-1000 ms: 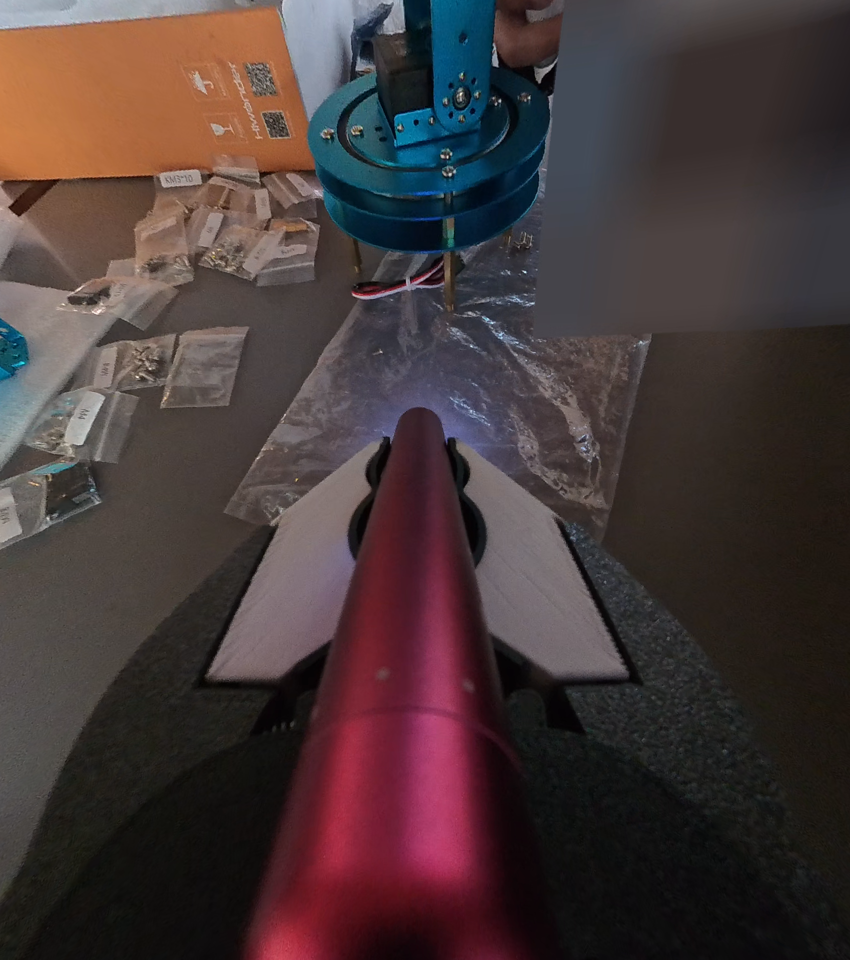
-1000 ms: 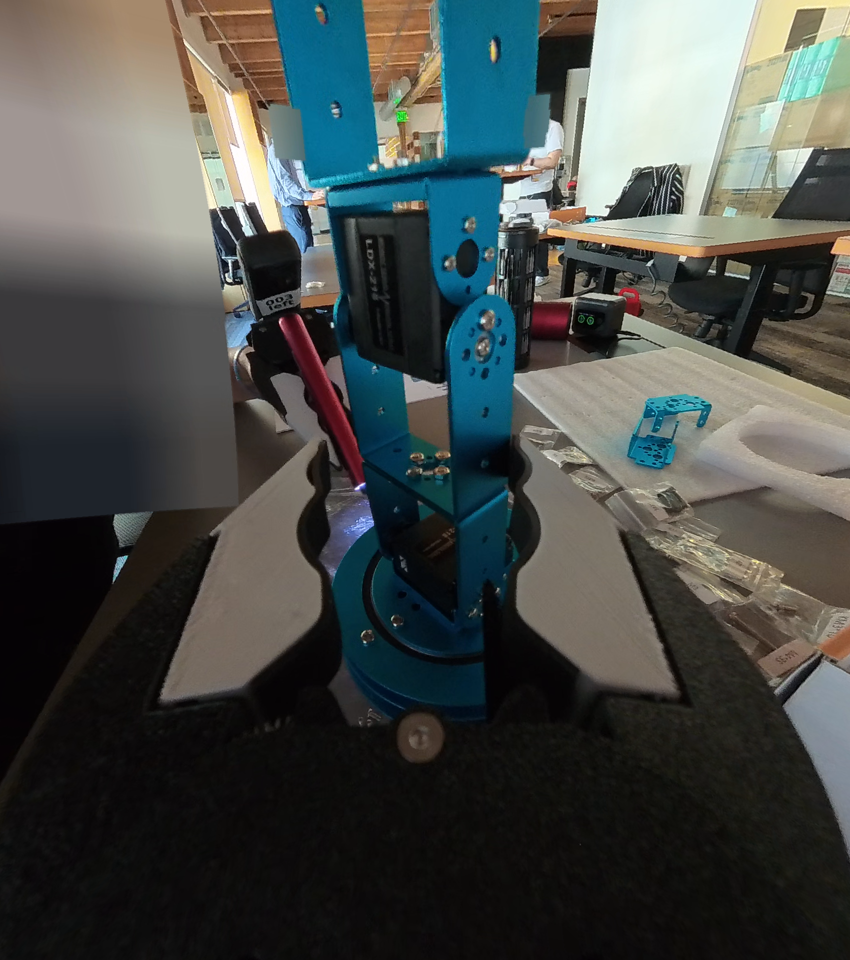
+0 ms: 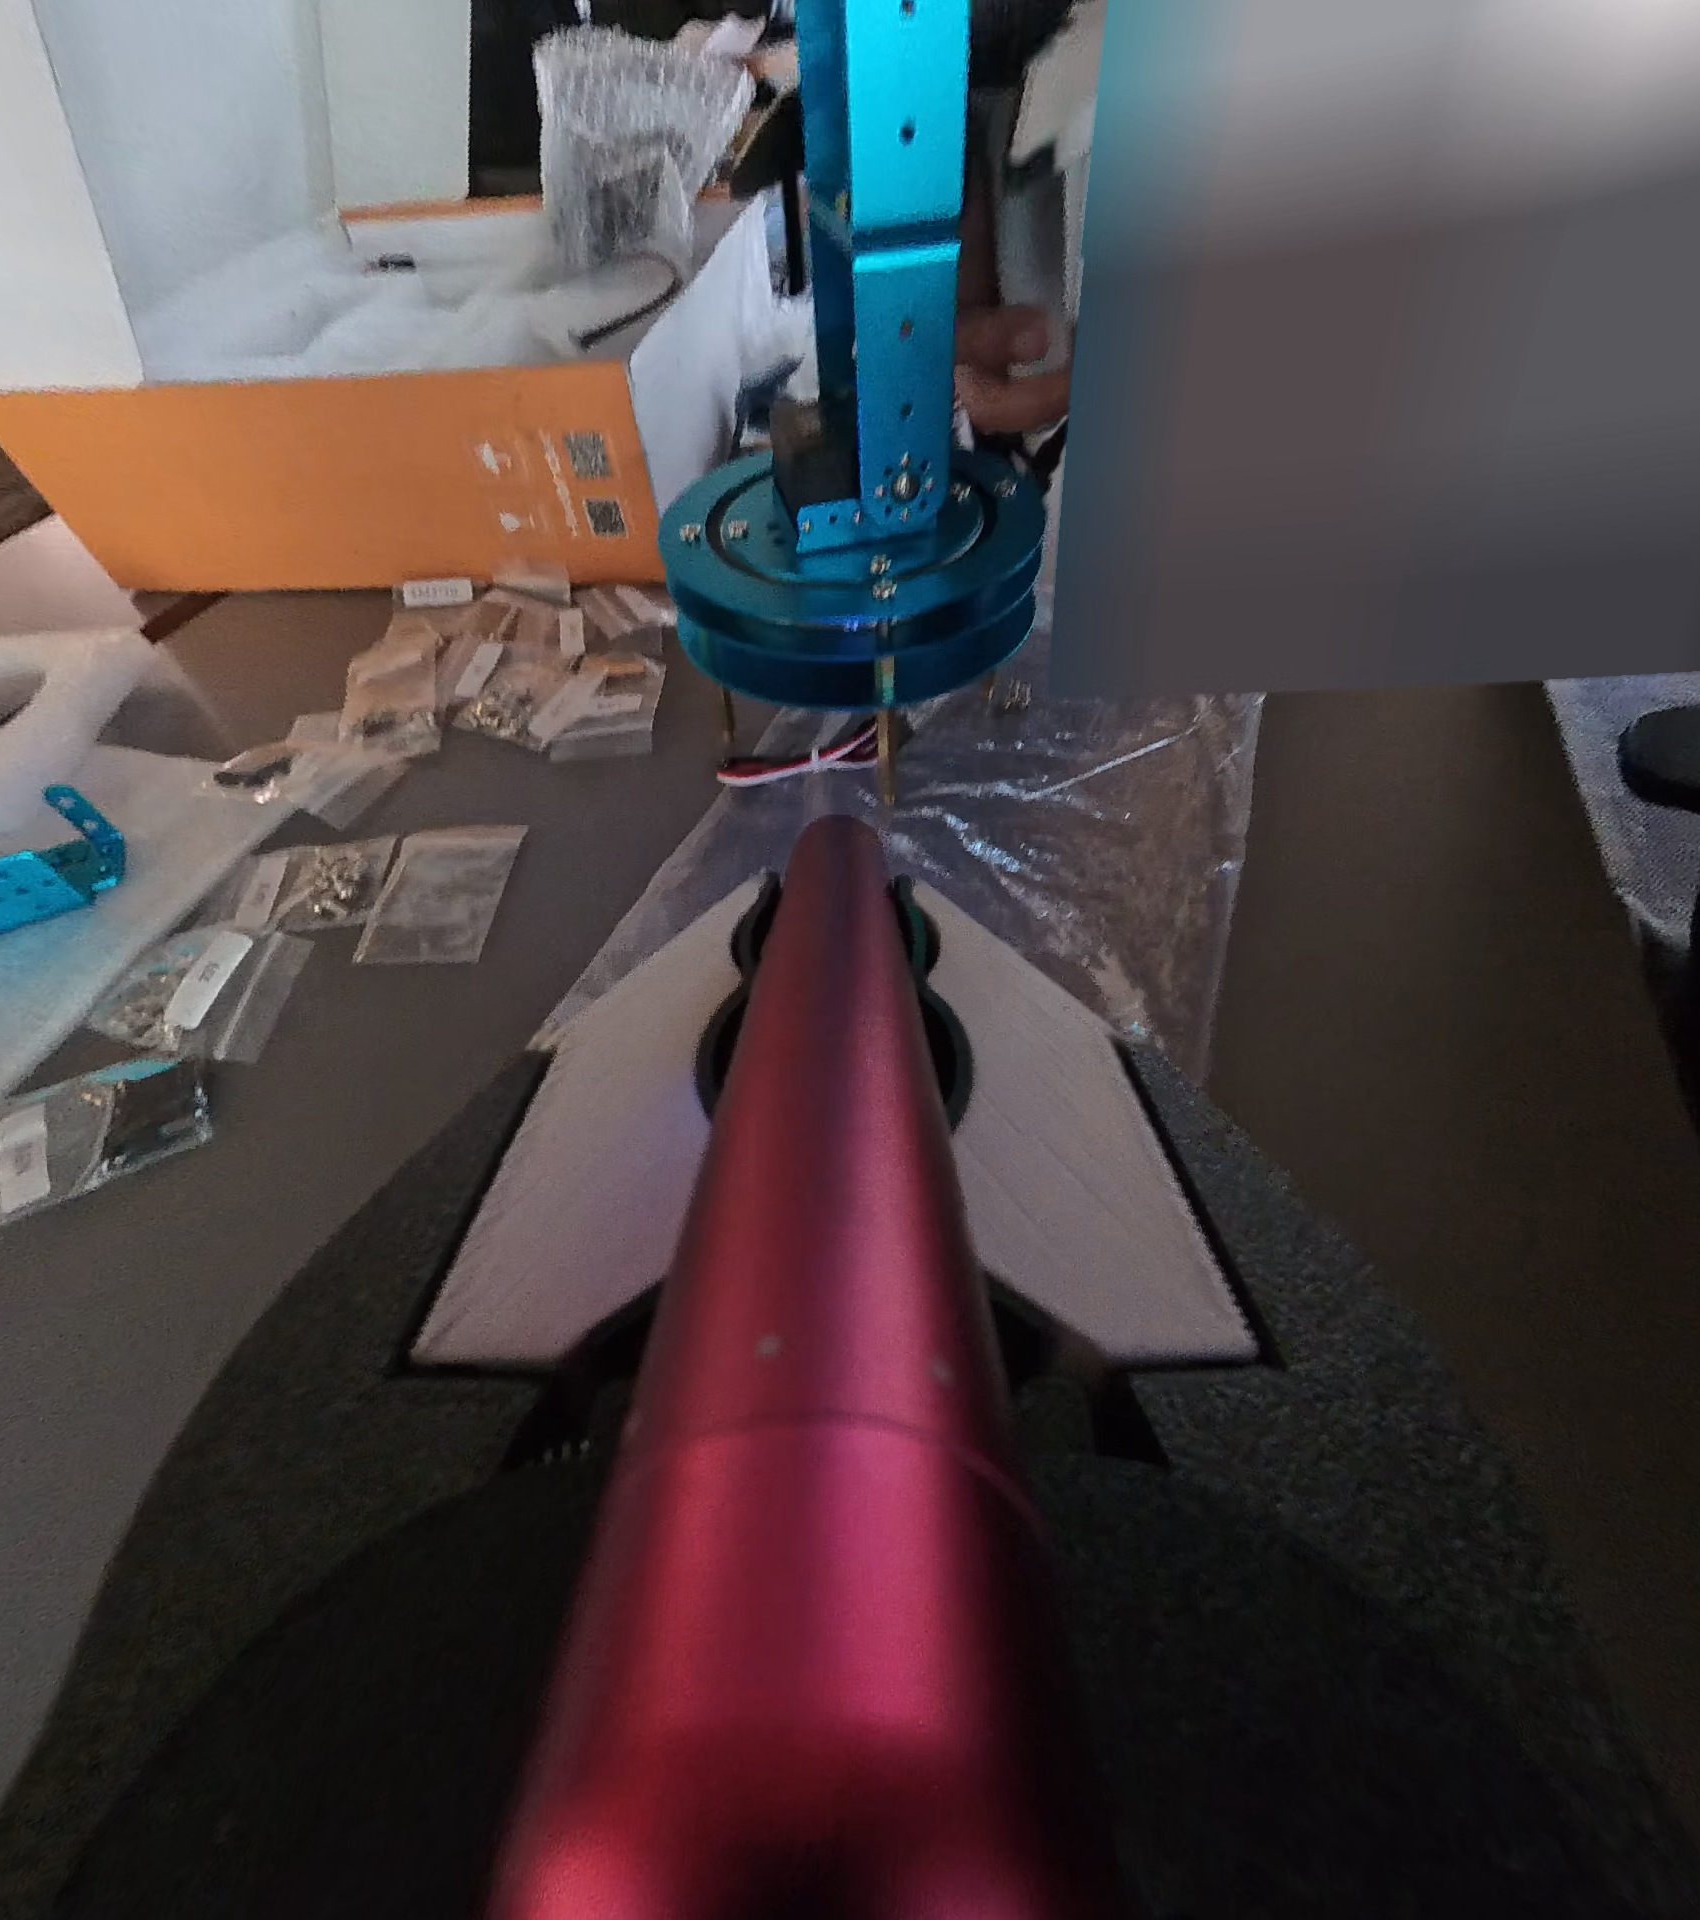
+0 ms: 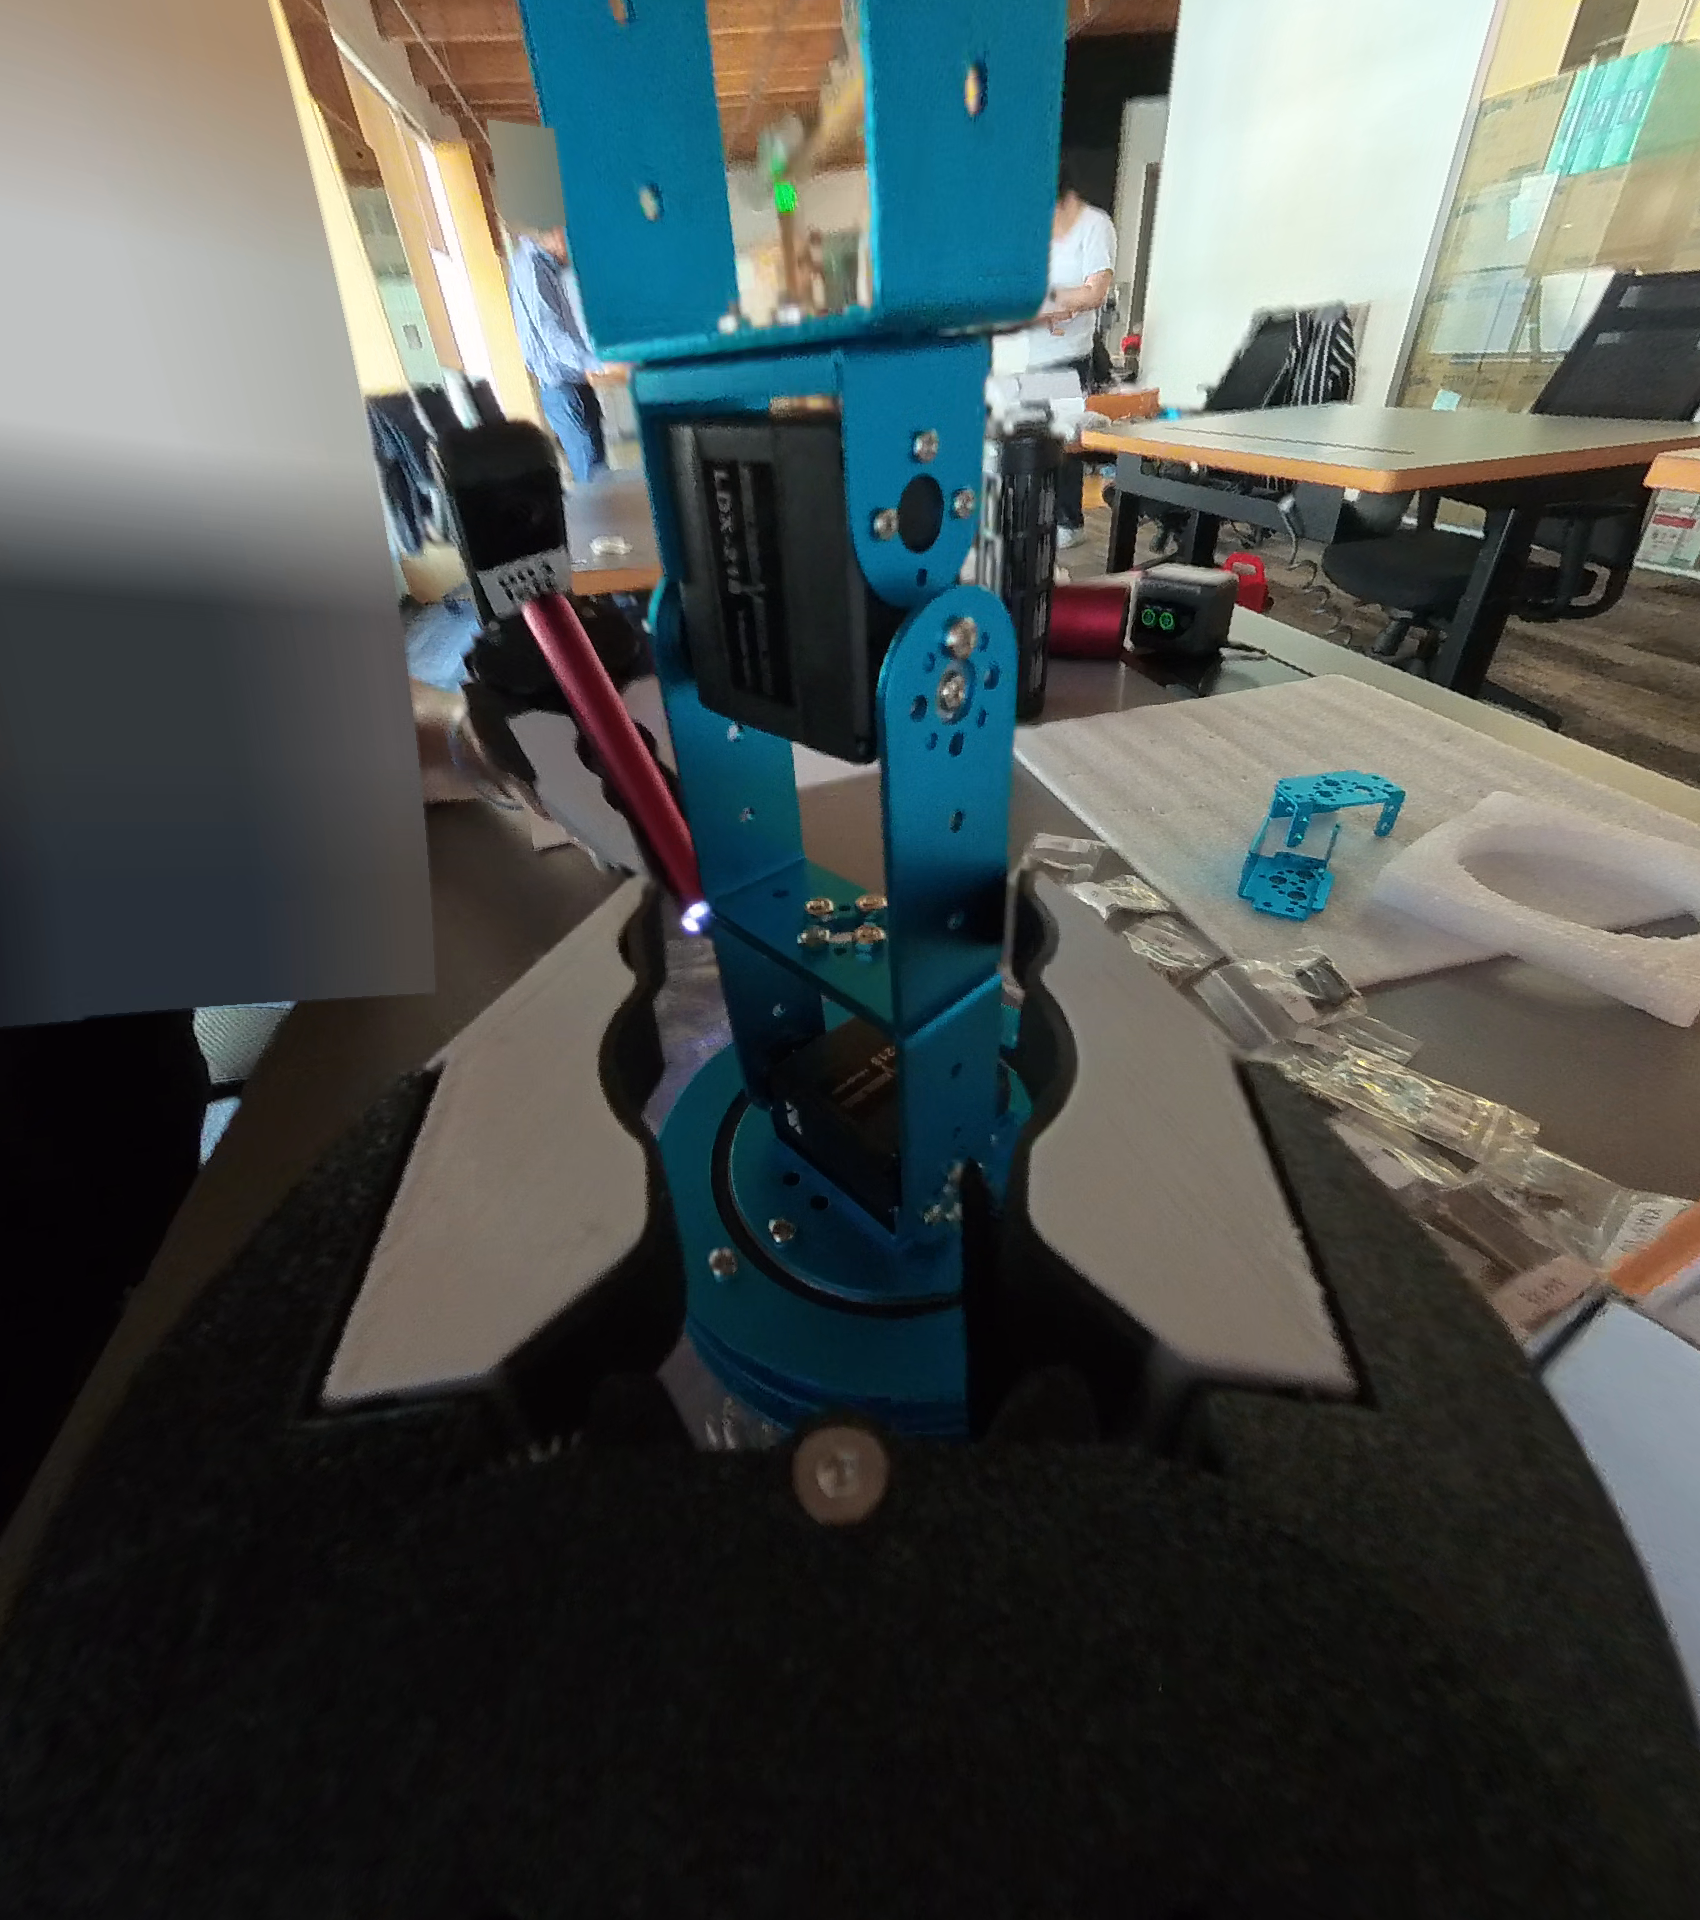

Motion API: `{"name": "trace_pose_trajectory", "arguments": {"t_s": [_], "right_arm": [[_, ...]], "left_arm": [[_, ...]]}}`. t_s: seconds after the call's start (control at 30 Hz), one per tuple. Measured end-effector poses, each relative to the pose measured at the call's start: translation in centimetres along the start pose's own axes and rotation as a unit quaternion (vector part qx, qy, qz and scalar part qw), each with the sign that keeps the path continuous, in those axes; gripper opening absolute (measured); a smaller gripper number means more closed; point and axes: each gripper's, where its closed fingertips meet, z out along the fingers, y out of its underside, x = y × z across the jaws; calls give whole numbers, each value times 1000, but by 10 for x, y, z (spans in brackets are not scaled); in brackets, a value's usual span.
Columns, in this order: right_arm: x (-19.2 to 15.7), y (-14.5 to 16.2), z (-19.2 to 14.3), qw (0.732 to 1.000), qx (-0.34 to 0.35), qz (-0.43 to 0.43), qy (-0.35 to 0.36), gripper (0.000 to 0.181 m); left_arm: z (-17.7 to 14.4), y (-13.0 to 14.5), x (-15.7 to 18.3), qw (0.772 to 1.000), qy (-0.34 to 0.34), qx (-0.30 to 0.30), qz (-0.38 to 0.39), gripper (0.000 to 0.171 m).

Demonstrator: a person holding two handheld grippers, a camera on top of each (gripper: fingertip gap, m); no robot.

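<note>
Red screwdriver (image 3: pixel 825 1299) clamped in left jaws, right jaws grip blue servo tower (image 4: pixel 825 790), screw bags (image 3: pixel 472 707) beside.

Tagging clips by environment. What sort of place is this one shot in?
Most likely an open-plan office used as an assembly bench. Desks and office chairs fill the background; on the table are an opened orange kit box, bagged screws and a half-built blue servo arm.
</note>
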Motion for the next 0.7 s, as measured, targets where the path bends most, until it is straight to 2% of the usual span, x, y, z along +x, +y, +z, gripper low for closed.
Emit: {"name": "trace_pose_trajectory", "arguments": {"t_s": [0.1,0.17,0.23,0.27,0.33,0.4,0.47,0.57,0.63,0.7], "right_arm": [[-3,-6,-15,998,-48,-37,8,76],[0,-11,-36,990,-95,-89,60,75],[-10,-18,-56,982,-92,-119,113,58],[-25,-16,-59,983,-85,-109,118,54],[-59,3,-48,988,-91,-67,109,52],[-84,29,-20,989,-101,-8,112,50],[-90,48,4,981,-117,6,153,51],[-91,48,19,979,-74,11,189,35],[-94,43,17,982,-45,48,177,32],[-98,27,11,984,19,91,153,29]], "left_arm": [[-3,-17,6,999,9,41,-5,22],[-7,-33,10,997,18,79,-17,23],[-12,-52,16,992,26,122,-31,22],[-14,-61,21,989,36,139,-37,22],[-15,-74,31,983,54,168,-46,22],[-12,-82,40,979,74,183,-56,22],[-6,-84,50,975,97,185,-72,22],[1,-83,61,972,116,183,-93,22],[3,-80,66,971,121,183,-98,22],[4,-78,71,971,126,178,-102,22]]}}
